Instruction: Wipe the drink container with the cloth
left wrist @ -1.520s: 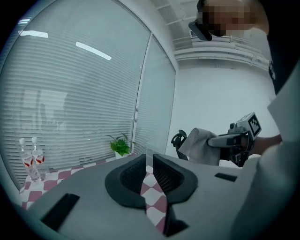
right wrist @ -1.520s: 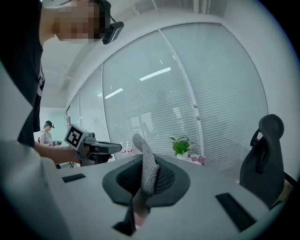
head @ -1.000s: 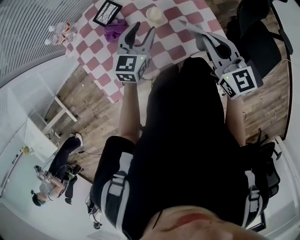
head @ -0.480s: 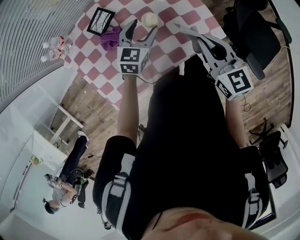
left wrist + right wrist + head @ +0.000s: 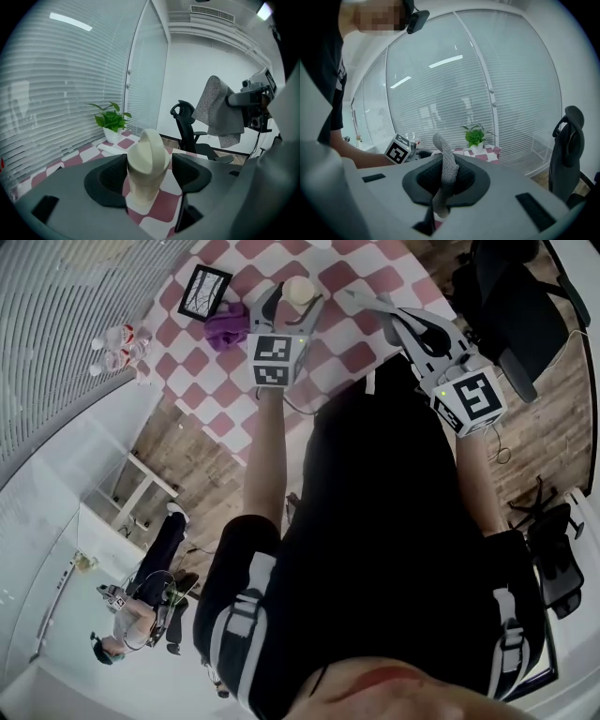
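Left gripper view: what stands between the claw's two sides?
In that view, the cream dome-lidded plastic drink container stands there; the left claw has just been opening.

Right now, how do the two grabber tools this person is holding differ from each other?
The left gripper has its jaws wide apart, and they have just been opening; the right gripper has its jaws shut. The left gripper straddles the cream drink container without seeming to press on it, while the right gripper pinches the grey cloth. Both are hand-held and point out over the checkered table.
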The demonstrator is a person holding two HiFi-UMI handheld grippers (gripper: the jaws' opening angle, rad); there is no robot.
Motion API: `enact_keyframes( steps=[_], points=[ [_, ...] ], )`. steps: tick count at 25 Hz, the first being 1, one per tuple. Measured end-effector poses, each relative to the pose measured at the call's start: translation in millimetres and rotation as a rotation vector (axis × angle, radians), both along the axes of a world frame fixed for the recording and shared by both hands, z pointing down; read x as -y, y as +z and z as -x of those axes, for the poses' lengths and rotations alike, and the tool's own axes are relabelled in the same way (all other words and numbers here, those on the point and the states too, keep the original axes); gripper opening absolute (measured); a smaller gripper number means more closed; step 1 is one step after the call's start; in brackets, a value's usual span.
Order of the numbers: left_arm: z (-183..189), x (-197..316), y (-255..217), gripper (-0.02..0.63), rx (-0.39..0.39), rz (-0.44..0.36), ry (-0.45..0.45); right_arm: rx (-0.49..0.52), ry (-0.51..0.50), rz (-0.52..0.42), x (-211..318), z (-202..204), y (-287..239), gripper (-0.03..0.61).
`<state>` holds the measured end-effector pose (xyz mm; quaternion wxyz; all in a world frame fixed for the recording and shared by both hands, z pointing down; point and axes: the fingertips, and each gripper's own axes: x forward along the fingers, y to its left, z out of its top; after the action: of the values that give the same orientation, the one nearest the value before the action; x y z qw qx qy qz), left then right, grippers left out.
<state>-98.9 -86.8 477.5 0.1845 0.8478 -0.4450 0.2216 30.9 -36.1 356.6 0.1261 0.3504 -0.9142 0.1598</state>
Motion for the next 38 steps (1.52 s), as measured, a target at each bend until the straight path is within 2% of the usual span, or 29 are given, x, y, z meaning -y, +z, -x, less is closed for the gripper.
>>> enact_keyframes(
  steps=[11, 28, 38],
  points=[
    [8, 5, -1, 0.299, -0.042, 0.033, -0.027, -0.013, -0.024, 0.036, 11, 0, 25, 0.029],
    [40, -7, -1, 0.298, -0.170, 0.058, -0.072, -0.035, -0.210, 0.021, 26, 81, 66, 0.029],
    [49, -17, 1, 0.298, -0.193, 0.063, -0.091, -0.060, -0.259, 0.059, 40, 111, 103, 0.029]
  ],
)
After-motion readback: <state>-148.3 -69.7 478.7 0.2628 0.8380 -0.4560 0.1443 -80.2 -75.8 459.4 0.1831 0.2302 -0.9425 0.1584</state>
